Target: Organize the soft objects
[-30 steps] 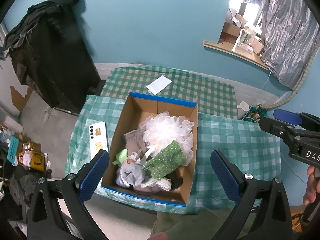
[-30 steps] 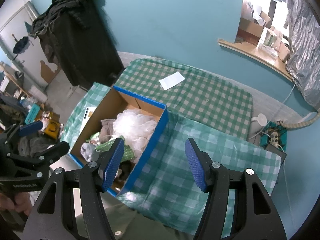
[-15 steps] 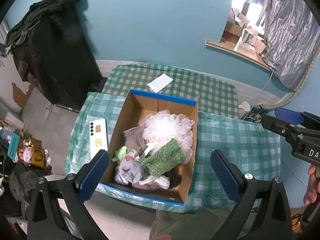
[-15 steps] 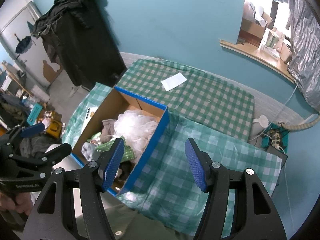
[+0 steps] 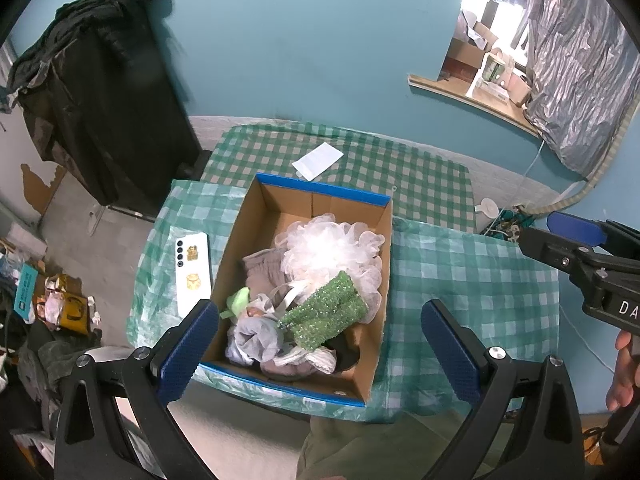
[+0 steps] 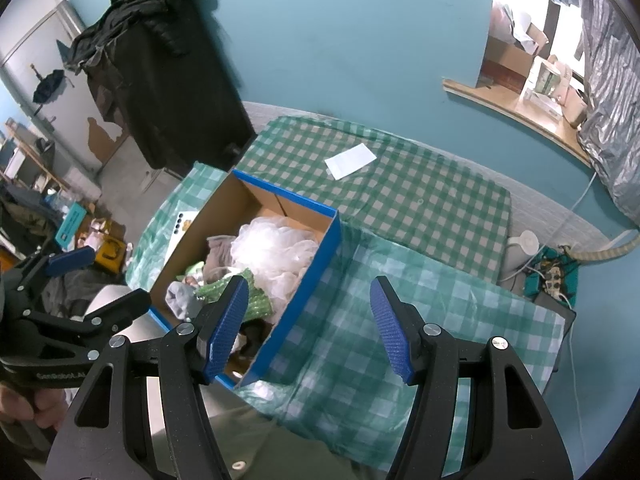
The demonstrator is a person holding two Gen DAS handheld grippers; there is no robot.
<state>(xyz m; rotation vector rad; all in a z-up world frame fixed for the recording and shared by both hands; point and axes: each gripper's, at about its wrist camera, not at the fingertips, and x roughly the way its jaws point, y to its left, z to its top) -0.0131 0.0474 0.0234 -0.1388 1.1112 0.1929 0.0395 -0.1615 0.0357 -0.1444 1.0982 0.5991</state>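
A cardboard box with blue edges (image 5: 324, 194) (image 6: 320, 248) stands on the green checked tablecloth (image 5: 472, 280). It holds several soft things: a white mesh puff (image 5: 328, 248) (image 6: 272, 244), a green sparkly cloth (image 5: 328, 314) (image 6: 256, 300), grey cloths (image 5: 256, 338) and a small light-green item (image 5: 239, 299). My left gripper (image 5: 320, 344) is open and empty, high above the box's near side. My right gripper (image 6: 308, 324) is open and empty, above the box's right wall and the cloth beside it.
A white phone (image 5: 193, 270) lies left of the box. A white paper (image 5: 318, 161) (image 6: 351, 161) lies on the cloth behind the box. A black coat rack (image 5: 100, 100) stands at the back left. Floor clutter (image 5: 60, 308) is on the left; cables (image 6: 552, 276) on the right.
Both grippers have drifted slightly up and back; the box appears a little smaller and lower in view. Both stay open and empty.
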